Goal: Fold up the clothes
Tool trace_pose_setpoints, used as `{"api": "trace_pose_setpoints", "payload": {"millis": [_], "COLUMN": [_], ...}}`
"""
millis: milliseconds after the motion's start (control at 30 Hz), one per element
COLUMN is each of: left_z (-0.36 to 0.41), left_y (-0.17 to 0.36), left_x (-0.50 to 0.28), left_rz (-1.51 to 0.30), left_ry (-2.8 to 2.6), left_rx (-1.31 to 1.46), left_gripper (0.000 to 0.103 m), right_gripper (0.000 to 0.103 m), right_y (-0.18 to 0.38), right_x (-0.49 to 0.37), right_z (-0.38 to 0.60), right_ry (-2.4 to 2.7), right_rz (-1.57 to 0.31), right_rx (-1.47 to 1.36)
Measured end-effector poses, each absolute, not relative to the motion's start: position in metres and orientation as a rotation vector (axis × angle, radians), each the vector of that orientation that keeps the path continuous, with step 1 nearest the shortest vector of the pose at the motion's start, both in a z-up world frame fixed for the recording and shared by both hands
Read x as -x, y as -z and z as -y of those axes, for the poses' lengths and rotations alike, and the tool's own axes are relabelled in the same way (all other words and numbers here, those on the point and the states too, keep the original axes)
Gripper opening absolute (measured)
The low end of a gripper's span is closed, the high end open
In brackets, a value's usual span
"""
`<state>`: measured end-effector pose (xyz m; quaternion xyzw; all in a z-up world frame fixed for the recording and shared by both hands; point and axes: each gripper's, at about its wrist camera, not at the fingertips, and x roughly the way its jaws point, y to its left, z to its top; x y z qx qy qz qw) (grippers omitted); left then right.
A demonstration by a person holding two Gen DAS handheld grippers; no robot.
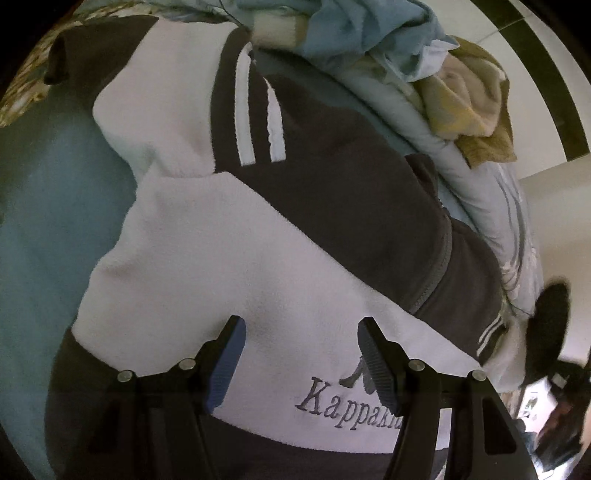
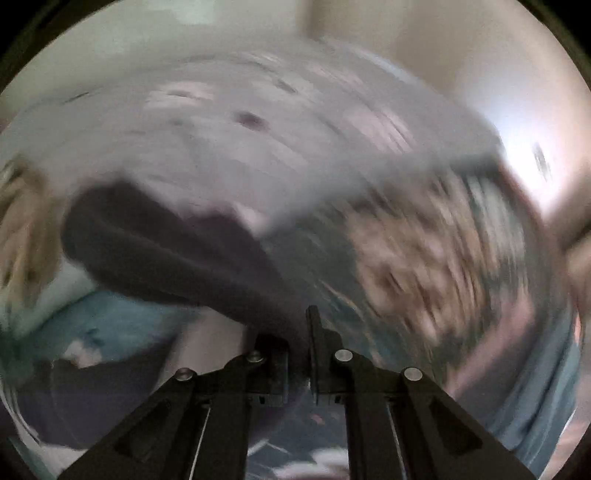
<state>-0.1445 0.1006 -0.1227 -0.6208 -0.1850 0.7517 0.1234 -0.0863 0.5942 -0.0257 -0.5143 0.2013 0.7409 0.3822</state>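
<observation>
A white and dark grey fleece jacket (image 1: 221, 240) with two white stripes and grey embroidered lettering (image 1: 351, 404) lies spread over the bed in the left wrist view. My left gripper (image 1: 301, 325) hangs open just above its white panel, blue pads (image 1: 229, 354) apart and nothing between them. At the right edge a dark sleeve end (image 1: 550, 325) stands lifted and blurred. The right wrist view is smeared by motion. There my right gripper (image 2: 295, 328) has its jaws together, pinching the end of a dark sleeve (image 2: 166, 251) that stretches away to the upper left.
Behind the jacket lies a heap of laundry with a light blue cloth (image 1: 369, 22) and a yellow-brown towel (image 1: 476, 107). Teal bedding (image 1: 44, 206) runs along the left. A floral bedspread (image 2: 424, 251) and pale walls show in the right wrist view.
</observation>
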Motion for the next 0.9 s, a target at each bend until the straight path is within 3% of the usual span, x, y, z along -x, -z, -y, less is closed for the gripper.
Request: {"api": "trace_pose_setpoints", "payload": {"millis": [133, 267, 333, 400, 467, 633, 833, 900], "left_z": [-0.102, -0.098, -0.097, -0.098, -0.100, -0.096, -0.074, -0.069], "left_y": [0.121, 0.123, 0.125, 0.127, 0.127, 0.125, 0.132, 0.136], "left_x": [0.144, 0.144, 0.146, 0.147, 0.148, 0.152, 0.163, 0.164], "left_rz": [0.457, 0.439, 0.468, 0.495, 0.513, 0.549, 0.711, 0.762], "left_ry": [-2.131, -2.102, -2.102, -2.103, -2.104, -2.100, -2.092, -2.079], "left_rx": [1.798, 1.796, 1.801, 1.801, 1.798, 1.787, 1.823, 1.839], "left_gripper": [0.067, 0.067, 0.067, 0.067, 0.067, 0.067, 0.067, 0.067], "right_gripper": [0.011, 0.041, 0.043, 0.053, 0.056, 0.056, 0.058, 0.059], "right_y": [0.055, 0.039, 0.014, -0.007, -0.012, 0.039, 0.096, 0.110], "right_x": [0.045, 0.034, 0.043, 0.061, 0.094, 0.189, 0.262, 0.274], "right_z": [-0.611, -0.599, -0.578, -0.550, -0.512, -0.409, -0.334, -0.336], "right_ry": [-1.795, -1.792, -1.871, -1.998, -2.173, -2.483, -2.436, -2.369], "right_rz": [-0.639, -0.602, -0.466, -0.359, -0.343, -0.479, -0.021, -0.052], "right_rx": [1.335, 1.274, 1.195, 1.162, 1.228, 1.709, 1.976, 2.032]}}
